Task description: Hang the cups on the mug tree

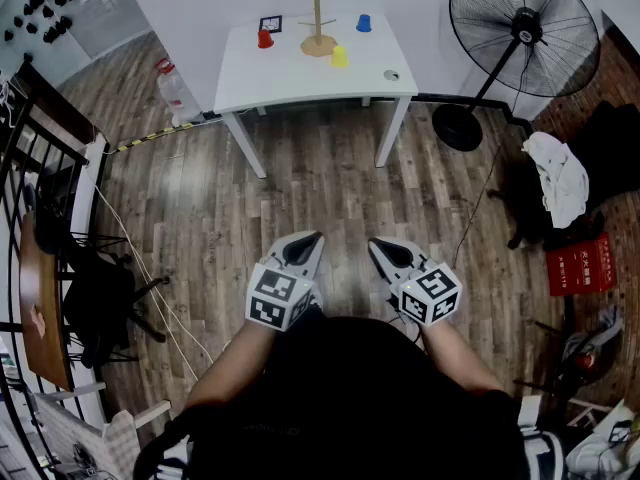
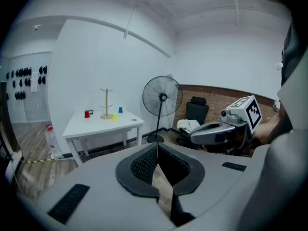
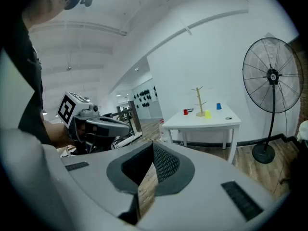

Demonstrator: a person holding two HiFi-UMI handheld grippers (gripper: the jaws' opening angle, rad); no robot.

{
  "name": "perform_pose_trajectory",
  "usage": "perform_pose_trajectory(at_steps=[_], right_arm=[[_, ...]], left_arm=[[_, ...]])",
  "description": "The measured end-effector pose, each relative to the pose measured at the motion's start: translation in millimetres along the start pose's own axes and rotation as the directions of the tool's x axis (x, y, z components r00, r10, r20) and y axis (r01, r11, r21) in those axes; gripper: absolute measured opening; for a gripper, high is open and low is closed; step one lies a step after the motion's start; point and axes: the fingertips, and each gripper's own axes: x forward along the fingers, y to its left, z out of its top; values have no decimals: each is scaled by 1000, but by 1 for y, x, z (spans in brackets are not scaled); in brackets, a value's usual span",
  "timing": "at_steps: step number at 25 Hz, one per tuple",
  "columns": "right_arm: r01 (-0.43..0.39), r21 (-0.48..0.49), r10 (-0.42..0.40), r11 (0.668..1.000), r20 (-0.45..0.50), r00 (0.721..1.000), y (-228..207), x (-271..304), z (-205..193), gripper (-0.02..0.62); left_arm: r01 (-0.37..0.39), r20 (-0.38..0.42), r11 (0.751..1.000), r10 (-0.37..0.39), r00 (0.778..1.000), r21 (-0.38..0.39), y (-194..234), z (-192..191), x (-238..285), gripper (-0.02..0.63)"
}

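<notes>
A wooden mug tree point(image 1: 318, 20) stands bare on a white table point(image 1: 300, 73) far ahead. Around its base sit a red cup point(image 1: 265, 39), a yellow cup point(image 1: 340, 57) and a blue cup point(image 1: 364, 23). The same mug tree point(image 2: 106, 104) and mug tree point(image 3: 198, 101) appear small in both gripper views. My left gripper point(image 1: 308, 240) and right gripper point(image 1: 380, 247) are held close to my body over the wooden floor, well short of the table. Both are shut with nothing between the jaws.
A black standing fan point(image 1: 520, 28) is right of the table. A small round object point(image 1: 391, 75) lies at the table's right front corner. A red crate point(image 1: 580, 265) and clothing sit at the right; a dark chair point(image 1: 95, 288) and a plastic bottle point(image 1: 172, 83) at the left.
</notes>
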Motion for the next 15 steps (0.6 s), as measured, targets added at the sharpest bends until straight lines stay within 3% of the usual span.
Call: perform_pose_trajectory(at_steps=[15], right_arm=[[22,26,-23,999,9,1000,-5,51,14,6]], left_arm=[[36,9,999,-36,999,17,52,9,12,17]])
